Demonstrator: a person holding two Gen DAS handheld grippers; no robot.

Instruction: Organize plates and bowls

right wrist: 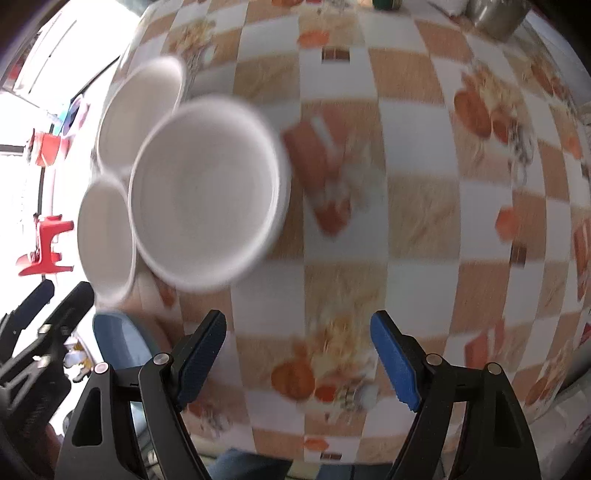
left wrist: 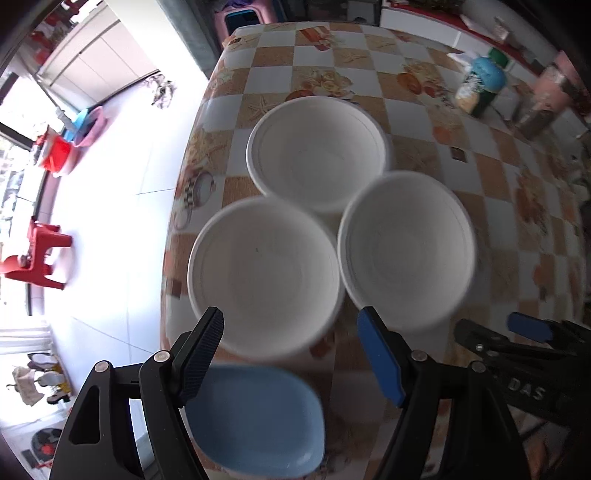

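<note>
Three white bowls stand close together on the checkered table (left wrist: 424, 110): a far one (left wrist: 316, 151), a near left one (left wrist: 264, 273) and a right one (left wrist: 406, 249). A blue plate (left wrist: 255, 417) lies at the near edge. My left gripper (left wrist: 290, 354) is open and empty, above the plate and just short of the near left bowl. In the right wrist view the bowls cluster at the left, the nearest (right wrist: 207, 192) largest, with the blue plate (right wrist: 118, 341) below. My right gripper (right wrist: 299, 354) is open and empty over bare tablecloth. It also shows in the left wrist view (left wrist: 517, 332).
Jars and bottles (left wrist: 484, 85) stand at the table's far right. A metal pot (right wrist: 495, 14) sits at the far edge. The table's left edge drops to a white tiled floor with red stools (left wrist: 33, 254). The left gripper (right wrist: 44, 306) shows at lower left.
</note>
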